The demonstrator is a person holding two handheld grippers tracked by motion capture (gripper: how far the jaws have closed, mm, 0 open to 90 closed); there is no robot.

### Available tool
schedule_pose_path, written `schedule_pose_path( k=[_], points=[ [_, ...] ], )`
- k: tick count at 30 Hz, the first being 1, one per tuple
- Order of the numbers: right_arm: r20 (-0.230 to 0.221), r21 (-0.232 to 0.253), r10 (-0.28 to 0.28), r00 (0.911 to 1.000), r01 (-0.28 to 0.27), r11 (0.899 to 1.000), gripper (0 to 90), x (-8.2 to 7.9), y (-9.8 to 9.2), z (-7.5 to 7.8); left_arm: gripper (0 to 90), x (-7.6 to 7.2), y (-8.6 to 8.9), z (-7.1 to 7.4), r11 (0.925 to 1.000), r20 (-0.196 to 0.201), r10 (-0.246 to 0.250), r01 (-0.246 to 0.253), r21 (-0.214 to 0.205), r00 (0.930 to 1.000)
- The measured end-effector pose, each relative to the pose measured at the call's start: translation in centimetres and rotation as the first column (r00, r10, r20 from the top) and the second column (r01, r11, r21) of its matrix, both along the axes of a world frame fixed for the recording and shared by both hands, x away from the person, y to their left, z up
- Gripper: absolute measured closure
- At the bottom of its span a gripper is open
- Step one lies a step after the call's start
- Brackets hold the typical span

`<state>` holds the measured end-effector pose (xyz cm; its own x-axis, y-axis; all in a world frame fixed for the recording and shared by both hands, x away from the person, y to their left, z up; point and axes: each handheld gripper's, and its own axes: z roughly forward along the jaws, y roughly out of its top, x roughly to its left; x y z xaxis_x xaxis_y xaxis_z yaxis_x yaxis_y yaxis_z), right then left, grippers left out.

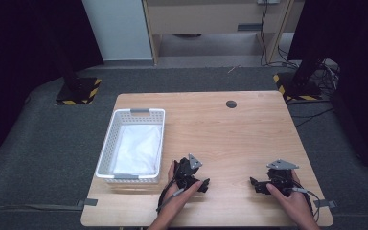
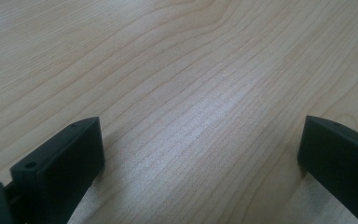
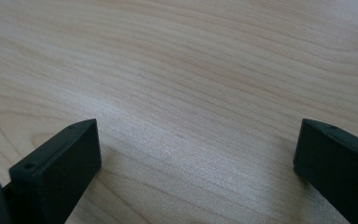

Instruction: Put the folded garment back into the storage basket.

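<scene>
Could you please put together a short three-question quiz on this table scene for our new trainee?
1. True or false: the left tool has its jaws closed on a piece of cloth.
2. What lies inside the white basket? A) a folded white cloth B) a red cup C) nothing
3. Fill in: the basket stands on the ___ side of the wooden table, seen from the person.

Key:
1. False. In the left gripper view its jaws stand wide apart over bare wood, and the right tool is open too.
2. A, the white cloth.
3. Left.
</scene>
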<state>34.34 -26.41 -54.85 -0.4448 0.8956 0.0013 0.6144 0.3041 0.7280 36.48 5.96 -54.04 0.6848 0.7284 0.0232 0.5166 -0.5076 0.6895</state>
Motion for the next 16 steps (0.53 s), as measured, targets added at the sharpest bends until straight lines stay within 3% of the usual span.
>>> schedule_pose_path(
  k=[7, 16],
  points=[
    [0.004, -0.003, 0.049, 0.9988, -0.049, 0.999, 0.7, -0.7, -0.2, 0.0, 0.0, -0.1, 0.1, -0.2, 0.9998, 0.020, -0.004, 0.004, -0.018, 0.9998],
    [0.005, -0.003, 0.046, 0.9989, -0.046, 0.999, 0.7, -1.2, -0.5, 0.0, 0.0, -0.5, 0.1, -0.2, 0.9998, 0.019, -0.007, 0.007, -0.017, 0.9998]
  ],
)
